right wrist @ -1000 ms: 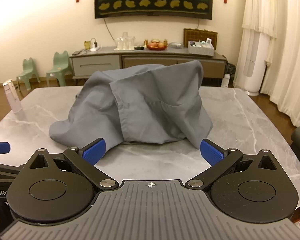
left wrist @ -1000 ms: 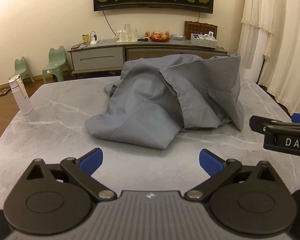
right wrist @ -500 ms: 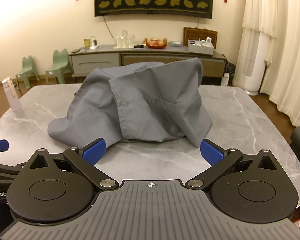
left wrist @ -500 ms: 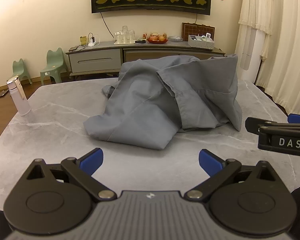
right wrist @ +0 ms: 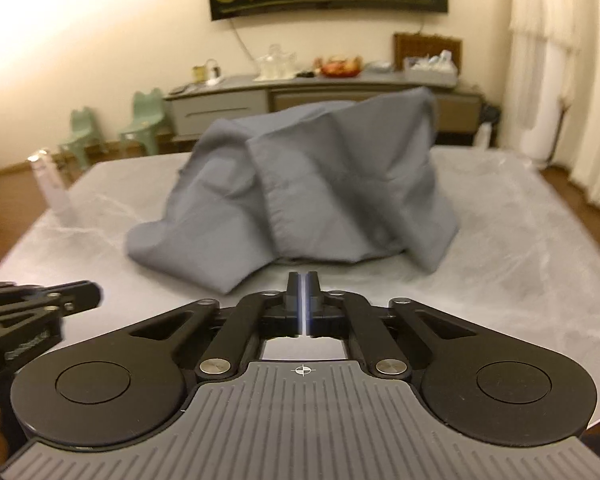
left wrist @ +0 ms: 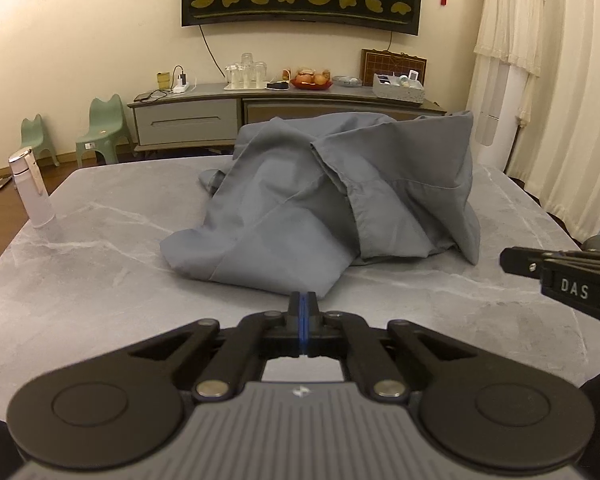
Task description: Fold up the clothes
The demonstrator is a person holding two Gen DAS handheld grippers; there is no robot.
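Note:
A crumpled grey garment (left wrist: pixel 324 200) lies heaped in the middle of the grey marble table (left wrist: pixel 80 280); the right wrist view shows the same garment (right wrist: pixel 320 184). My left gripper (left wrist: pixel 304 300) is shut with nothing in it, its tips just short of the cloth's near edge. My right gripper (right wrist: pixel 302 280) is also shut and empty, close to the front fold. Each gripper appears in the other's view: the right one (left wrist: pixel 516 260) at the right edge, the left one (right wrist: pixel 88 294) at the left edge.
A white bottle (left wrist: pixel 32 188) stands on the table's far left corner. Behind the table are a grey sideboard (left wrist: pixel 204 116) with glasses and fruit, two small green chairs (left wrist: pixel 100 132), and a white curtain (left wrist: pixel 560 80) on the right.
Both grippers have gone from wide open to shut. The right wrist view has shifted and blurred, now closer to the garment.

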